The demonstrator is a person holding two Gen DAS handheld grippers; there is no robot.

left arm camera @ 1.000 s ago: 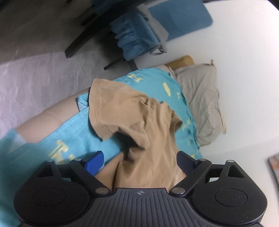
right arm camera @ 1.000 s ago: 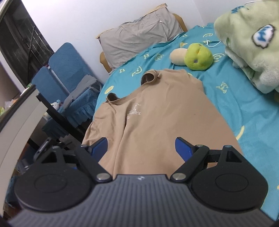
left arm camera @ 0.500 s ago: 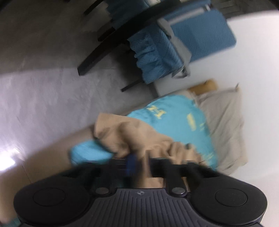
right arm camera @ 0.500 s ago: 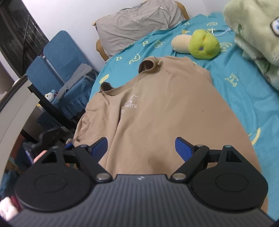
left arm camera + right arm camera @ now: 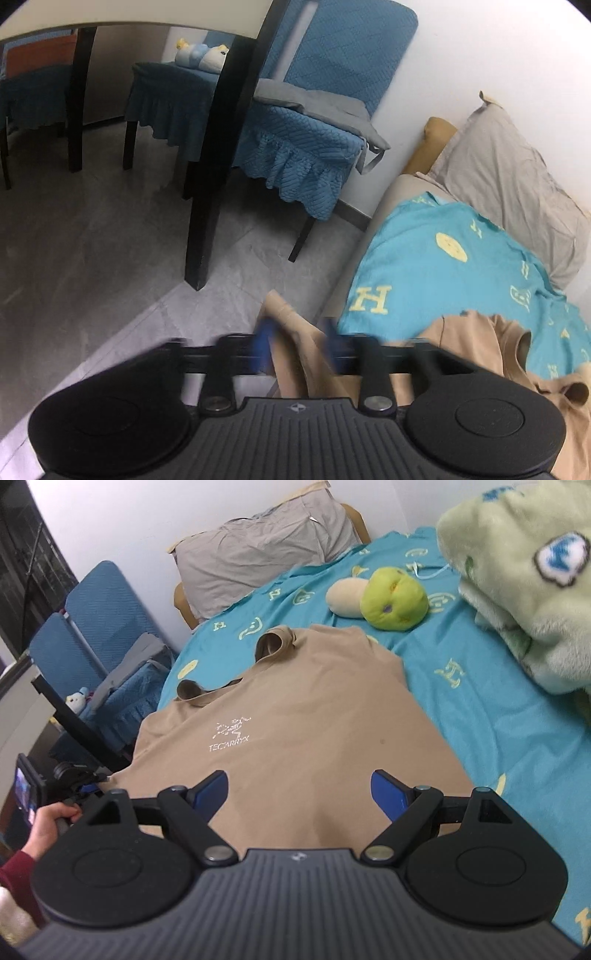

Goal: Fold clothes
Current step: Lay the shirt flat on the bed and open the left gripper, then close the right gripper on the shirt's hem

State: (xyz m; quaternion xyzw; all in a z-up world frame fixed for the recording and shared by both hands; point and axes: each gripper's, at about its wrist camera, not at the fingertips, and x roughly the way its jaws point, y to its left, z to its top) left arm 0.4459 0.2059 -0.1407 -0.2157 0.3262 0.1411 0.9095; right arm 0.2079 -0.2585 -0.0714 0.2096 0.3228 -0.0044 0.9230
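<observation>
A tan T-shirt (image 5: 314,720) lies face up and spread flat on the turquoise bed sheet (image 5: 480,701), with its white chest logo showing and its collar towards the pillow. My right gripper (image 5: 299,794) hovers open over the shirt's lower part, holding nothing. In the left wrist view the shirt's sleeve (image 5: 288,321) reaches the bed's left edge. It stands between the blurred blue pads of my left gripper (image 5: 297,345), which are drawn close on it. In the right wrist view a hand holds the left gripper (image 5: 79,788) at the shirt's left edge.
A grey pillow (image 5: 258,550) lies at the bed's head. A green ball plush (image 5: 395,600) and a big pale green plush (image 5: 524,572) sit right of the shirt. Beside the bed stand a blue-covered chair (image 5: 314,122) and a dark table leg (image 5: 214,184) on grey floor.
My left gripper was open over the crumpled sleeve, closed on it and pulled it out to the bed's left edge. The shirt now lies flatter. My right gripper stayed open.
</observation>
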